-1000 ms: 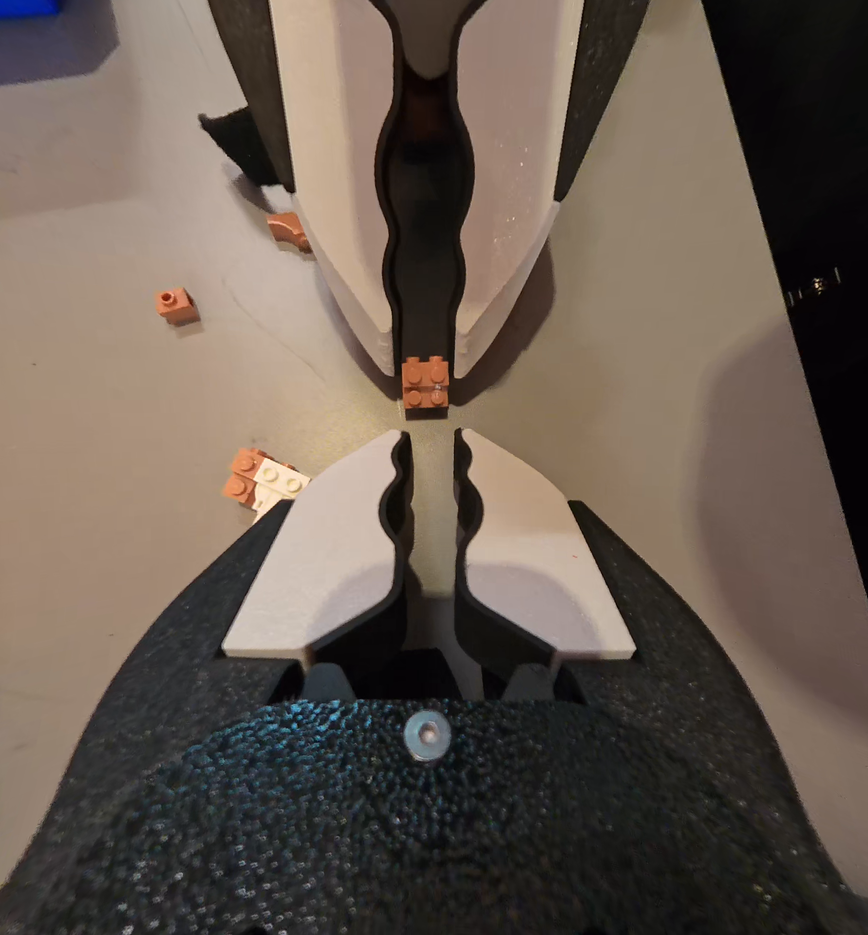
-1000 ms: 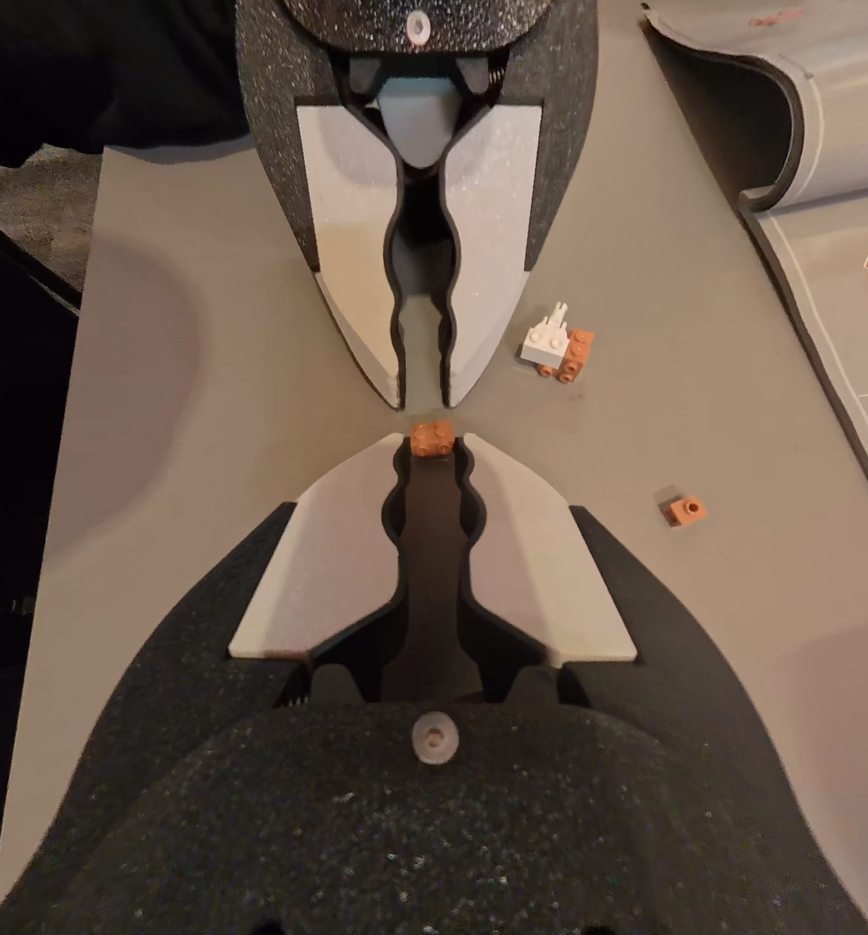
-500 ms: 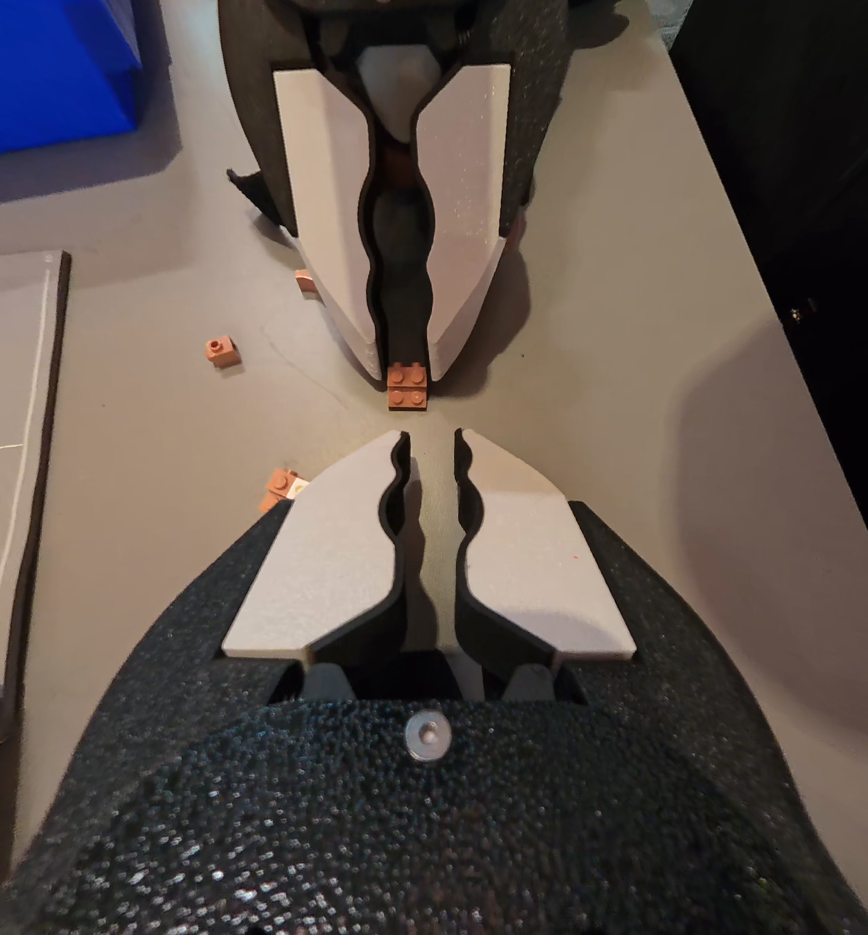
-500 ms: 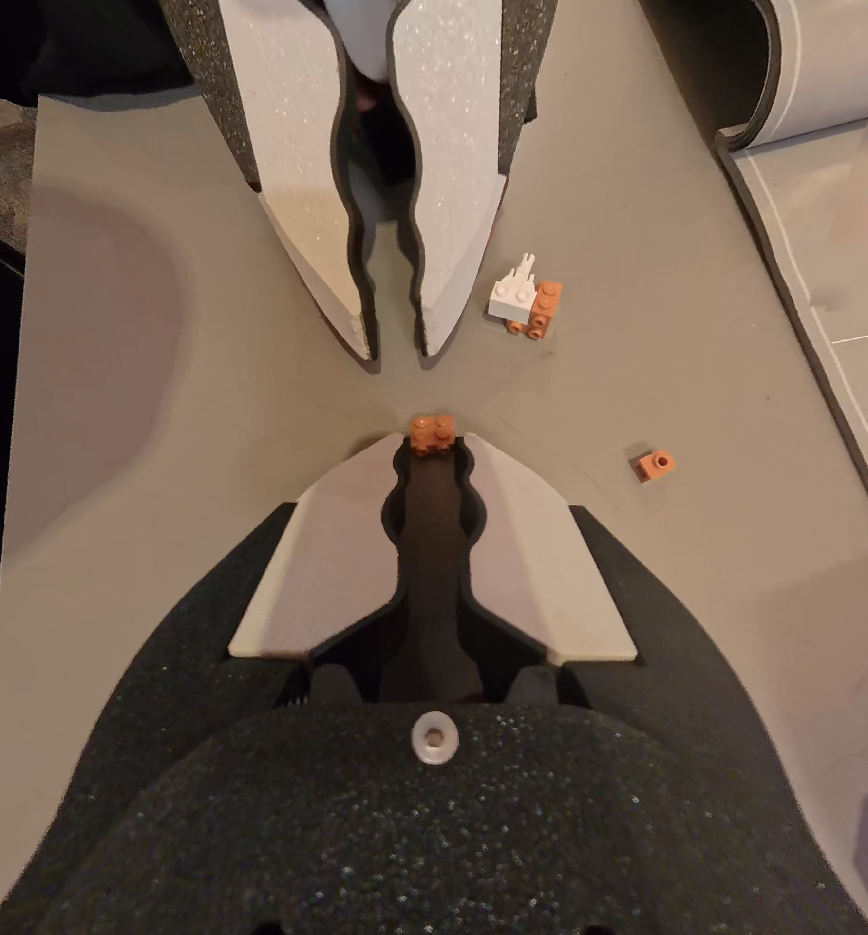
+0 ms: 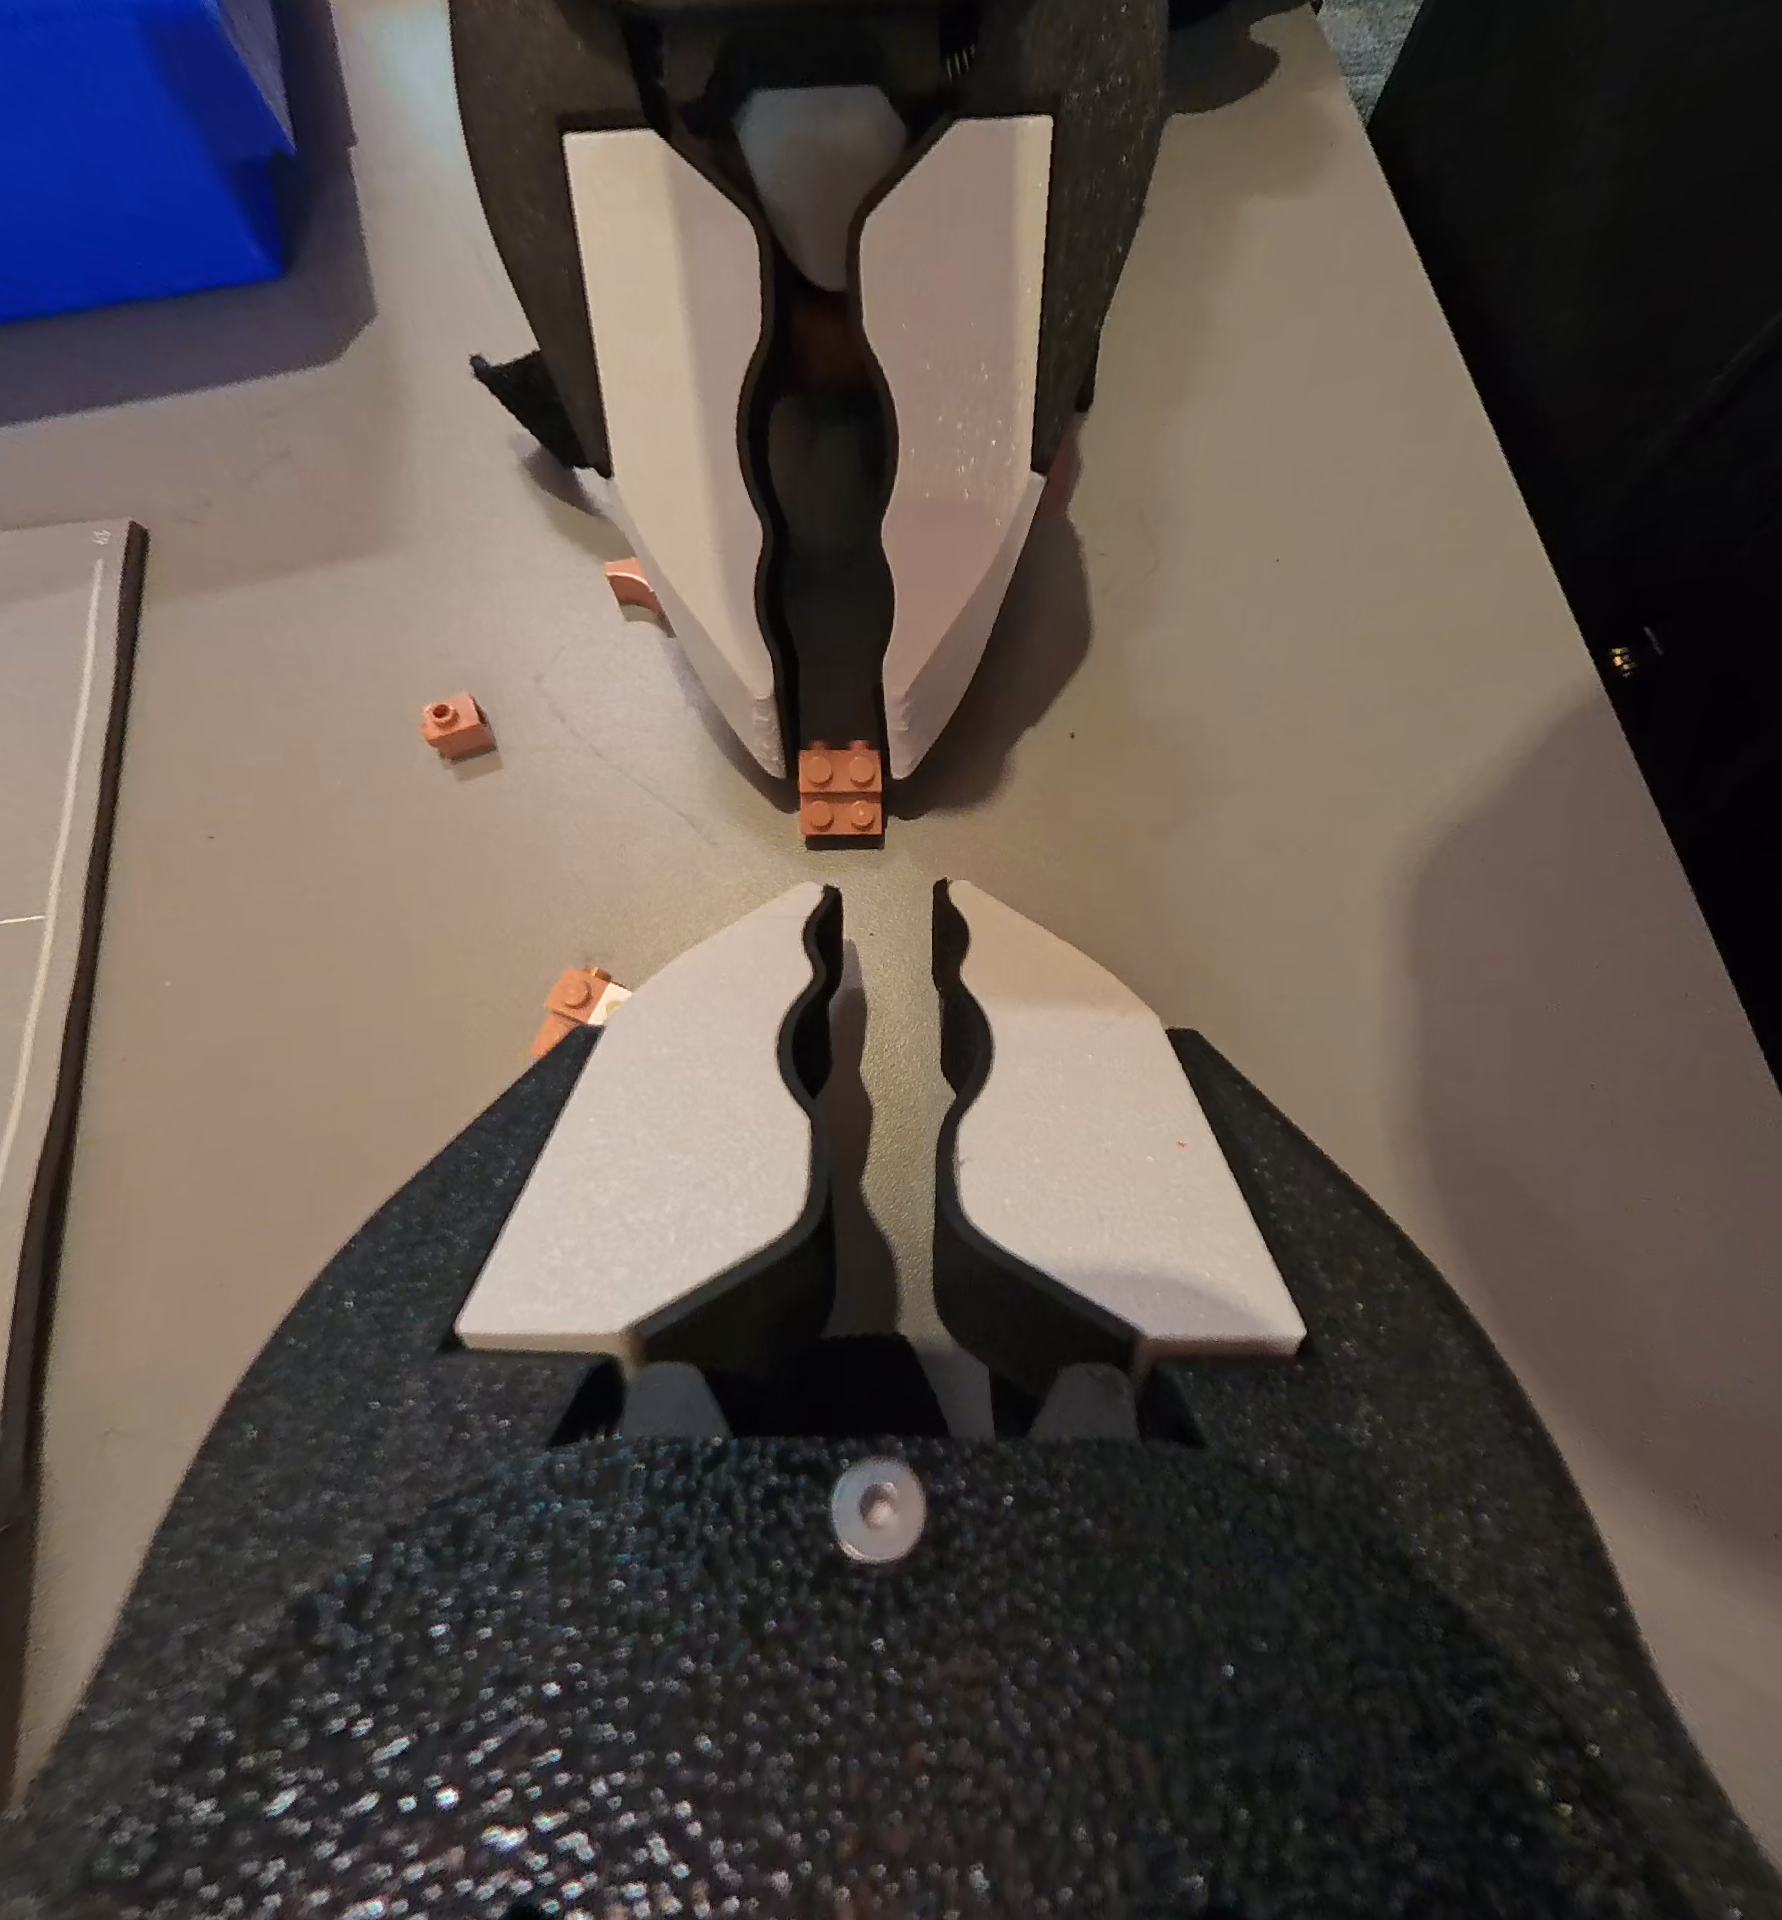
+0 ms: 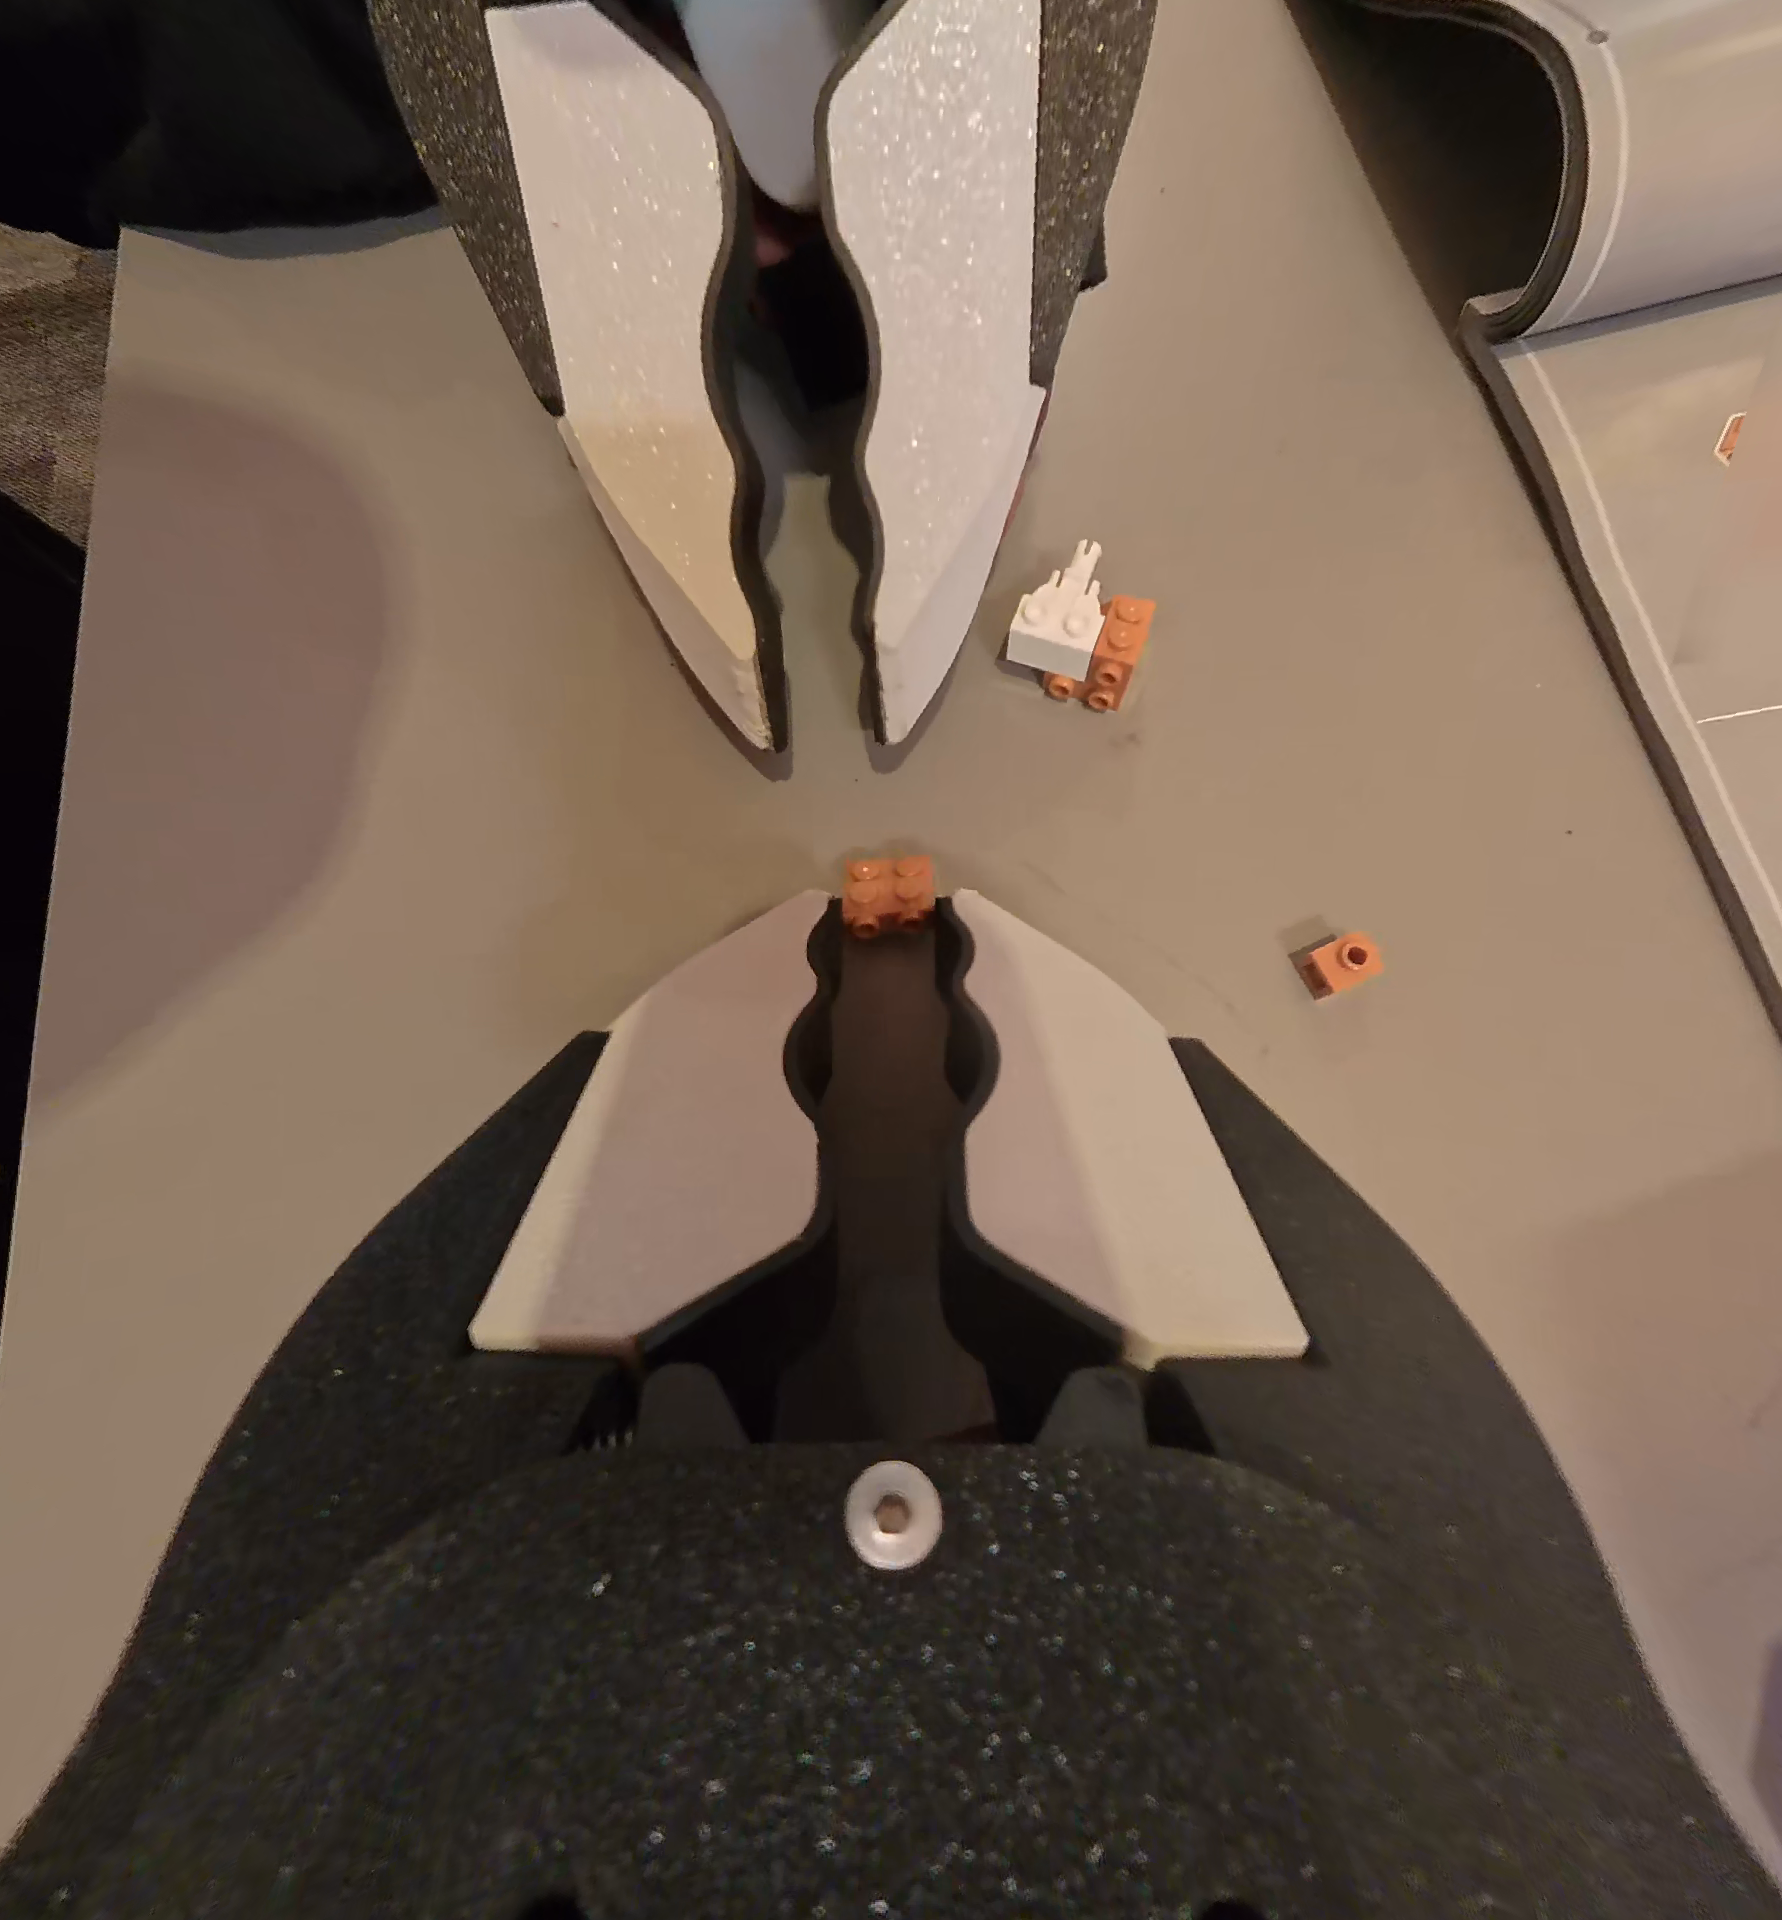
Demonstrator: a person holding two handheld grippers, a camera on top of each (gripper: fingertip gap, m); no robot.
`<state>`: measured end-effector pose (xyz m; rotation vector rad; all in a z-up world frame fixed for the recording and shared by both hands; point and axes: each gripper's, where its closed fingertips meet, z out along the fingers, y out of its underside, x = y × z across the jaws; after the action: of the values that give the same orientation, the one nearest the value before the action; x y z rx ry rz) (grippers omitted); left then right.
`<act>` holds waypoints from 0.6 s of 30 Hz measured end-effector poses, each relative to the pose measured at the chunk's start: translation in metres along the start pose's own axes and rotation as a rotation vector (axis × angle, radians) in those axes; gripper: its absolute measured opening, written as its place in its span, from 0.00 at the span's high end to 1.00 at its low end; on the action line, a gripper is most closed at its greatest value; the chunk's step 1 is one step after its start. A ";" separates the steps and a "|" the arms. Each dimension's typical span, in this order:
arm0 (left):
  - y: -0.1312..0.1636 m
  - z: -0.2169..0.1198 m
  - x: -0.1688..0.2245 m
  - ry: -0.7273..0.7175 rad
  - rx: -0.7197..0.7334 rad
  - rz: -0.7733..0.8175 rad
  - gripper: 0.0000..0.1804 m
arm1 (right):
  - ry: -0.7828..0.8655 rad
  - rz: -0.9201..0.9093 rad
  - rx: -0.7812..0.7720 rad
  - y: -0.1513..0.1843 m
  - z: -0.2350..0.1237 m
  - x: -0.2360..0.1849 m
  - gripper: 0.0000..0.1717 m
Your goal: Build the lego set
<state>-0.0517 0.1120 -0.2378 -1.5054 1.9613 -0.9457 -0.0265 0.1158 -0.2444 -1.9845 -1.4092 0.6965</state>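
Right now I see my right gripper (image 6: 892, 906) pinching a small orange studded brick (image 6: 889, 894) at its fingertips, pads against both sides. Facing that brick, just apart from it, my left gripper (image 5: 885, 891) has its fingers slightly spread on nothing. Beside the brick lie a single orange cube (image 6: 1339, 964) and a white-and-orange brick cluster (image 6: 1079, 639) on the grey table (image 6: 347, 790).

brick cluster (image 5: 575, 1013) half hidden behind left gripper (image 5: 885, 902).
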 end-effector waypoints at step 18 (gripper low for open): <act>-0.001 -0.001 0.000 0.010 0.020 -0.014 0.91 | -0.044 0.027 0.052 -0.005 -0.005 -0.002 0.88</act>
<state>-0.0517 0.1123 -0.2358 -1.5074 1.9450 -0.9776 -0.0266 0.1146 -0.2375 -1.9623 -1.3777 0.7853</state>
